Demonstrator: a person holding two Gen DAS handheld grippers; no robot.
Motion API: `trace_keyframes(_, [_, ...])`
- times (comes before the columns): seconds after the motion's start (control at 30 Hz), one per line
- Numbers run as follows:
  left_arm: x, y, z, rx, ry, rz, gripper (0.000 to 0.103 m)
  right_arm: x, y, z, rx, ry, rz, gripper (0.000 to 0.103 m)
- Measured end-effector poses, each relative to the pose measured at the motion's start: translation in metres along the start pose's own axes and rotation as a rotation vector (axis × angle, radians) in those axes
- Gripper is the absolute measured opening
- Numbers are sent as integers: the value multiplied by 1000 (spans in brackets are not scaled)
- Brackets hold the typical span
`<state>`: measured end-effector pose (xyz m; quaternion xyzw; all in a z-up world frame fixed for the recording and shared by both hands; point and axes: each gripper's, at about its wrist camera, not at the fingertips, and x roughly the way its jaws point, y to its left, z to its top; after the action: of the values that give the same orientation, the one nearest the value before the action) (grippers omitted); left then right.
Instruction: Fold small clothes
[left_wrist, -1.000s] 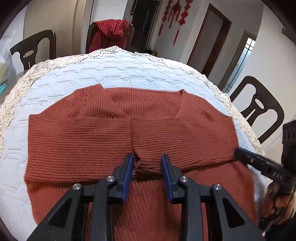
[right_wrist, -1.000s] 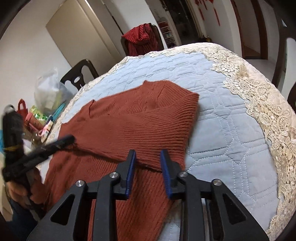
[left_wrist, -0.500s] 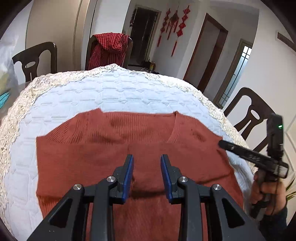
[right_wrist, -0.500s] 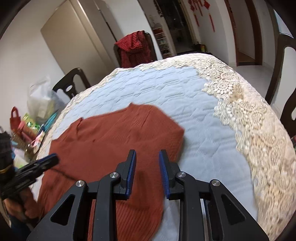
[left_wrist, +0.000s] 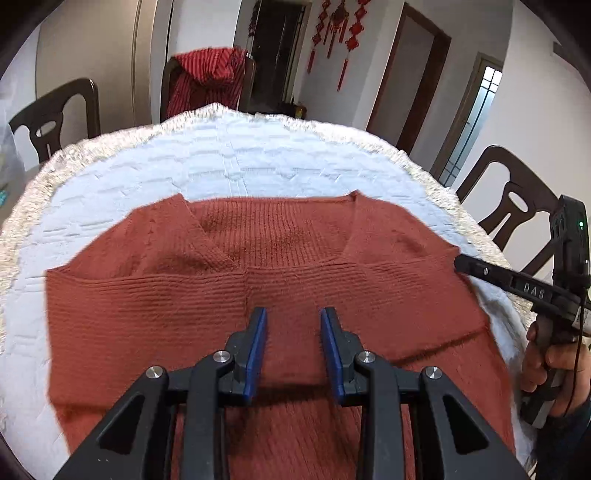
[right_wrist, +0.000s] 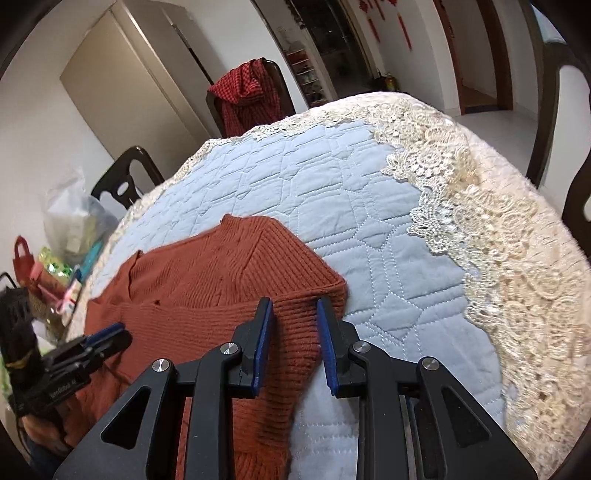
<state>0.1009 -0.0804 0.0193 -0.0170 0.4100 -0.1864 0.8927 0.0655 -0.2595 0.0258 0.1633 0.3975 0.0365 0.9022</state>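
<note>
Rust-red knit sweater (left_wrist: 280, 280) lies crosswise near the table's (left_wrist: 236, 162) front edge, directly under both jaws, left gripper (left_wrist: 293, 349) over its middle, right gripper (right_wrist: 295, 347) over its side edge, each standing apart, empty.

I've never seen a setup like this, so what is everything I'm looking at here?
sweater: one, rust red, flat on the table, sleeves folded across its front
cloth: one, pale blue quilted with cream lace edge, covering the table
chairs: three in view, dark wood, around the table
jacket: one, red checked, draped on the far chair
bags: several, clear and coloured, at the table's left edge
hangings: red, on the far wall
left tool: black, blue pads, over the sweater's middle, gripping nothing
right tool: same colours, over the sweater's right edge, gripping nothing
hand: one, holding the right tool
</note>
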Motion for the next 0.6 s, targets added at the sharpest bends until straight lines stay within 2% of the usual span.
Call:
trace_keyframes(0.1, [-13,-3,-9,14,-14,-9,32,-21,12,-16,-45,-9,36,24])
trace_keyframes(0.23, [-7,-4,-20,25,13,-4,32,-33,26,-39,-110,13,31,24])
trace_keyframes(0.43, [-3,-2,-20,10,10,-10,32,-19,32,-45,-166,63,-39,23])
trace_keyframes(0.6, [-4,2,-19,-7,12,-27,32,-14,43,-46,-234,57,-112,23])
